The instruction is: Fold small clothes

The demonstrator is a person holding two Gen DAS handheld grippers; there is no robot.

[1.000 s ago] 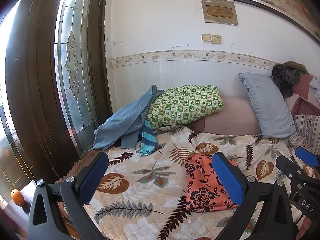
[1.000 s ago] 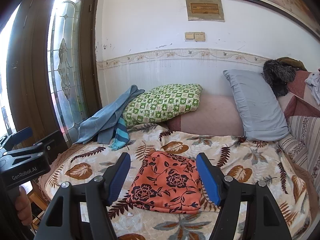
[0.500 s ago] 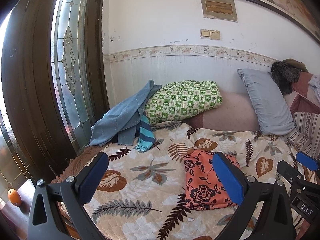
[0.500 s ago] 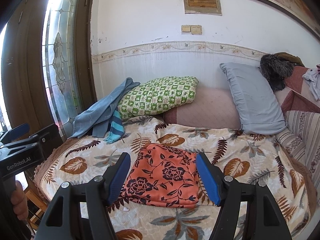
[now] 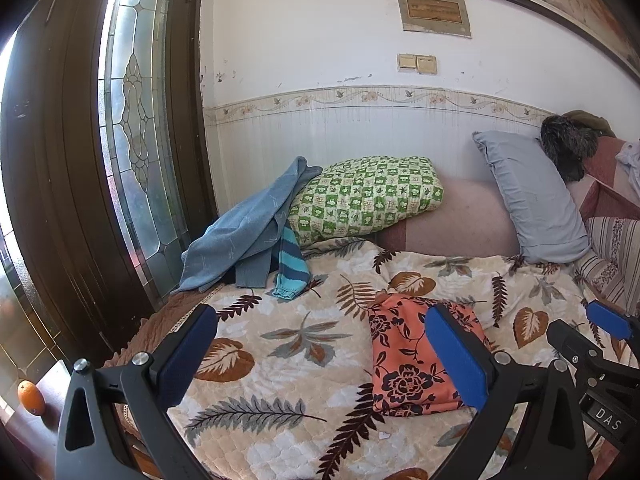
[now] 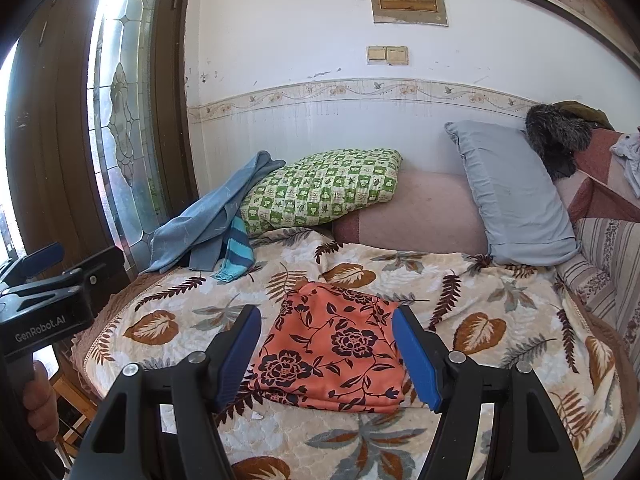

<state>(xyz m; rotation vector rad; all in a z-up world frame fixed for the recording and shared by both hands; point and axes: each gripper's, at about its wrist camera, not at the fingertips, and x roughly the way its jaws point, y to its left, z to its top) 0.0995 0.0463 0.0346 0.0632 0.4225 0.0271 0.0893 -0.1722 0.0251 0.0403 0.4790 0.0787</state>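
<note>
Bright daylight through the glass door (image 5: 132,152), fisheye-bent, dark-cornered edges.

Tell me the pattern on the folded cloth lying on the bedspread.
Orange folded cloth with dark floral print; clearest in the right wrist view.

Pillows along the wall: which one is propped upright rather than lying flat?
The plain grey-blue pillow, leaning on the right. The green-and-white checked pillow lies flat, with a blue garment draped against it.

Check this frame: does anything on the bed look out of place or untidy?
Yes. A blue garment lies crumpled over the green checked pillow at the bed's far corner, with a striped piece trailing out beneath it. The orange floral cloth lies flat and looks folded. Wall paint is chipped.
</note>
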